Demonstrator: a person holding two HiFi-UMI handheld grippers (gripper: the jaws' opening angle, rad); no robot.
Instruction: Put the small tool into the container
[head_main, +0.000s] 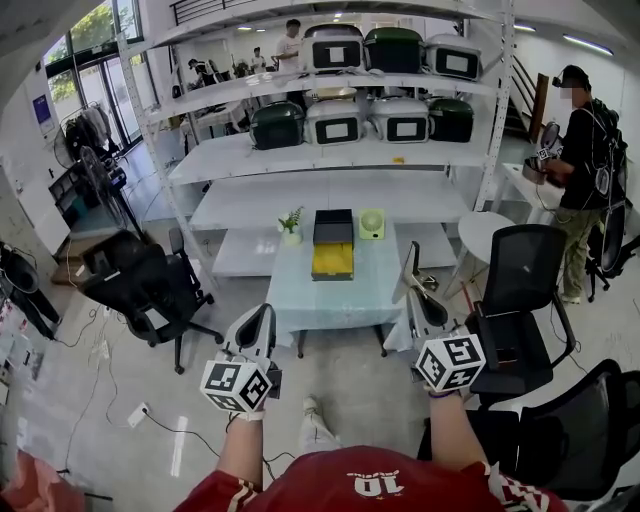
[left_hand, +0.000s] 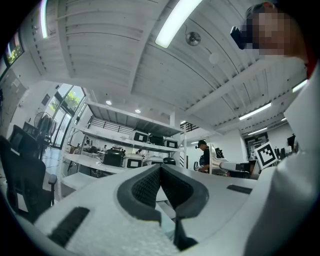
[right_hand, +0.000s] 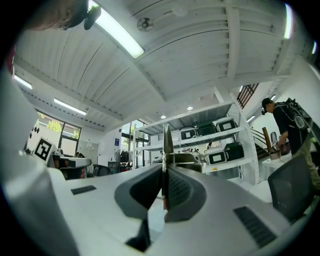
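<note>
A black container (head_main: 333, 228) with a yellow tray (head_main: 332, 261) pulled out in front stands on the pale table (head_main: 300, 300), well ahead of both grippers. My right gripper (head_main: 411, 258) is held up in the air short of the table's near right corner. In the right gripper view it (right_hand: 165, 172) is shut on a thin metal tool (right_hand: 167, 142) that sticks up edge-on between the pads. My left gripper (head_main: 267, 314) hovers near the table's front left corner. Its pads (left_hand: 150, 186) are pressed together with nothing between them.
A small plant (head_main: 291, 224) and a green object (head_main: 372, 223) sit at the table's far end. Black office chairs stand at the left (head_main: 140, 285) and right (head_main: 522, 272). A round white table (head_main: 484, 230) and a person (head_main: 584, 165) are at right. Shelves with cookers (head_main: 336, 124) run behind.
</note>
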